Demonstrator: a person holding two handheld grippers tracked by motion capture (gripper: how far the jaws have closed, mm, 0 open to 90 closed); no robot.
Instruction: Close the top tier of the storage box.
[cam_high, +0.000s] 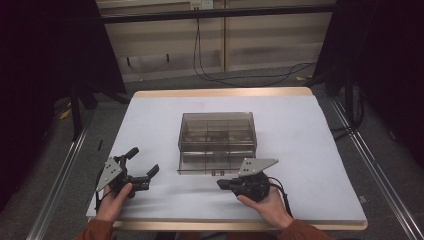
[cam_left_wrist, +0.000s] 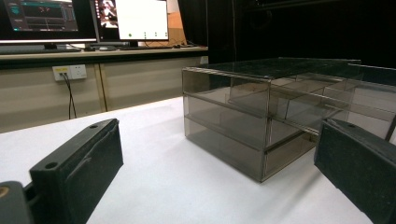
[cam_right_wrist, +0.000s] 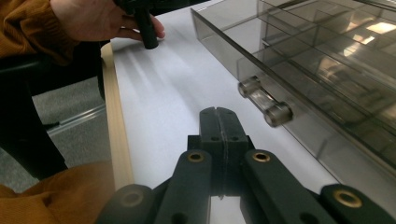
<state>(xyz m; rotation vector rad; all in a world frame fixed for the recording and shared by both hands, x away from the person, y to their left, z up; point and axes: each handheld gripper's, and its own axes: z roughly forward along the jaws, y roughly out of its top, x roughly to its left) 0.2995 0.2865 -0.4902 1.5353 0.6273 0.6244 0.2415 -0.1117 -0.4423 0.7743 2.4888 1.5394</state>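
Note:
A smoky clear plastic drawer box (cam_high: 217, 131) stands mid-table, its lowest drawer (cam_high: 212, 165) pulled out a little toward me. In the right gripper view the drawer's clear bar handle (cam_right_wrist: 265, 100) lies just right of and ahead of my right gripper (cam_right_wrist: 218, 113), whose jaws are pressed together with nothing between them. From above, the right gripper (cam_high: 222, 184) lies on the table just in front of the drawer and points left. My left gripper (cam_high: 143, 161) rests at the front left, jaws spread wide and empty. Its own view frames the box (cam_left_wrist: 261, 116) between the left gripper (cam_left_wrist: 219, 140) jaws.
The white table top (cam_high: 300, 150) has a wooden edge (cam_right_wrist: 116, 140) near my right sleeve. A hand (cam_right_wrist: 93, 18) holds the other gripper at the far left. Monitors (cam_left_wrist: 84, 18) and a bench stand beyond the table, with cables on the floor (cam_high: 240, 75).

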